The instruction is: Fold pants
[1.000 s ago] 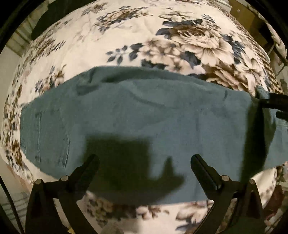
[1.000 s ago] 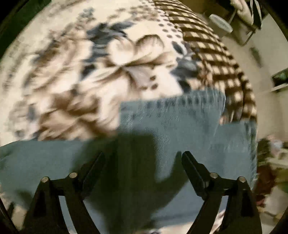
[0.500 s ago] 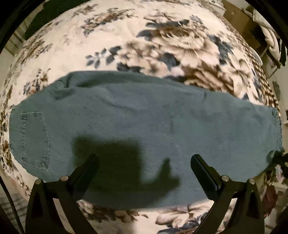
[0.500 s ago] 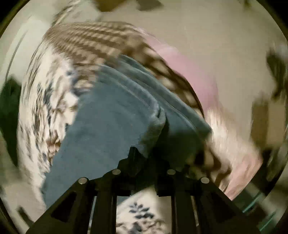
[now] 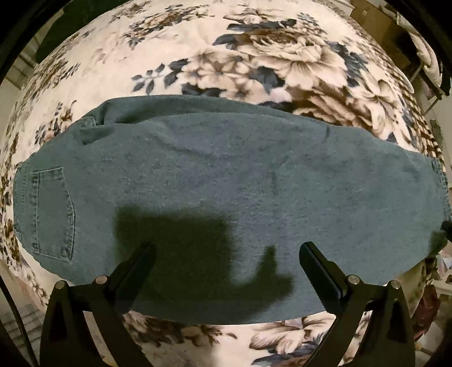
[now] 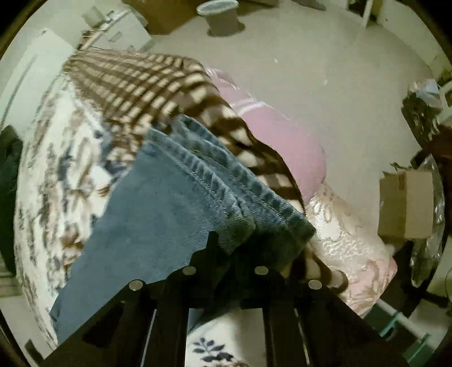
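Blue jeans (image 5: 226, 180) lie flat across a floral blanket (image 5: 254, 56), legs stacked, the back pocket (image 5: 53, 209) at the left and the hems at the right. My left gripper (image 5: 226, 251) is open and empty, hovering over the near edge of the jeans. My right gripper (image 6: 234, 248) is shut on the jeans' hem end (image 6: 226, 192), where the stacked leg cuffs (image 6: 276, 214) show close up. The right gripper's tips are buried in the denim.
The blanket's brown checked border (image 6: 147, 84) and a pink pillow (image 6: 282, 132) lie past the hems. On the floor beyond stand a cardboard box (image 6: 406, 203) and a grey bin (image 6: 223, 17). A dark garment (image 6: 8, 158) lies at the far left.
My right gripper has swung round to the hem end and shut on the cuffs. The left gripper has stayed open, drifting slightly so the whole length of the jeans shows.
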A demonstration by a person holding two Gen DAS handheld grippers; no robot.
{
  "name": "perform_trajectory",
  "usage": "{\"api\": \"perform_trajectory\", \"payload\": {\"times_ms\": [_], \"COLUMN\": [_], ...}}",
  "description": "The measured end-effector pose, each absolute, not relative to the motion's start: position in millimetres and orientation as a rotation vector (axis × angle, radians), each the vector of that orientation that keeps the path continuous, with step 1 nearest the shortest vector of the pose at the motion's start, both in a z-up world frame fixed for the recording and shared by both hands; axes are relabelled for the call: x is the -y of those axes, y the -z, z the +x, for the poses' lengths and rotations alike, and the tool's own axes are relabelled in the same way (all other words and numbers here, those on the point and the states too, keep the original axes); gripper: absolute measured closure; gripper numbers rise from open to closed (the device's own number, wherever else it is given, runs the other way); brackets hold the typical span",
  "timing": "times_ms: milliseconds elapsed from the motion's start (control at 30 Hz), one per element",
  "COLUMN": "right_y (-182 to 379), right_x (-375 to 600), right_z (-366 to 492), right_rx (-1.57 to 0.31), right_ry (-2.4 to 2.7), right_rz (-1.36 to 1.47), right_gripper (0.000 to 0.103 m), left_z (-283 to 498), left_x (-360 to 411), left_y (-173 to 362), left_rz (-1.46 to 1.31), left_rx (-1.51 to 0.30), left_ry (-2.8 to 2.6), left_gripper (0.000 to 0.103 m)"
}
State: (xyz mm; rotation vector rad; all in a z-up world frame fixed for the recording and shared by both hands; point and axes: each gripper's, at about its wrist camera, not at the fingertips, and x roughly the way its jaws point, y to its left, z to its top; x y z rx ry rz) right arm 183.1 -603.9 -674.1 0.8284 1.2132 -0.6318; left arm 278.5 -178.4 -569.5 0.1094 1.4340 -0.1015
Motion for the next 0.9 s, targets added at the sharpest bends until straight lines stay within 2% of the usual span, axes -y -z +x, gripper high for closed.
{"api": "perform_trajectory", "payload": {"times_ms": [167, 300, 367, 433, 500, 667, 700, 767, 800, 833, 900], "right_y": [650.9, 675.9, 655.2, 628.2, 615.2, 651.5, 661.7, 680.2, 685.6, 687.6, 678.3], "right_x": [604.0, 619.0, 615.7, 606.9, 601.8, 606.9, 606.1, 602.5, 599.5, 596.5, 590.8], "right_z": [153.8, 143.6, 151.1, 169.4, 193.4, 271.5, 285.6, 304.6, 308.6, 310.7, 310.5], "right_rx": [-1.227, -1.353, -1.329, -1.276, -1.259, -1.370, -1.399, -1.462, -1.482, -1.480, -1.433], "right_ry": [0.635, 0.654, 0.665, 0.653, 0.618, 0.574, 0.581, 0.589, 0.611, 0.615, 0.626], "right_rz": [0.810, 0.899, 0.794, 0.677, 0.592, 0.433, 0.391, 0.262, 0.185, 0.124, 0.064], "right_gripper": [0.094, 0.086, 0.077, 0.052, 0.040, 0.040, 0.040, 0.052, 0.080, 0.099, 0.100], "left_z": [277.3, 277.4, 278.9, 277.4, 279.6, 287.8, 289.8, 293.0, 295.3, 295.5, 297.1], "left_x": [177.6, 176.6, 176.7, 176.4, 174.9, 172.7, 173.8, 175.3, 176.5, 176.1, 176.7], "left_y": [568.5, 568.8, 565.2, 559.6, 557.5, 568.1, 570.2, 572.2, 573.4, 574.2, 575.7], "left_rz": [0.099, 0.080, 0.080, 0.094, 0.109, 0.114, 0.118, 0.126, 0.128, 0.129, 0.125], "left_rx": [-1.434, -1.444, -1.438, -1.416, -1.396, -1.393, -1.389, -1.379, -1.375, -1.373, -1.374], "left_ry": [0.118, 0.122, 0.124, 0.126, 0.123, 0.093, 0.088, 0.085, 0.083, 0.084, 0.085], "left_gripper": [0.000, 0.000, 0.000, 0.000, 0.000, 0.000, 0.000, 0.000, 0.000, 0.000, 0.000]}}
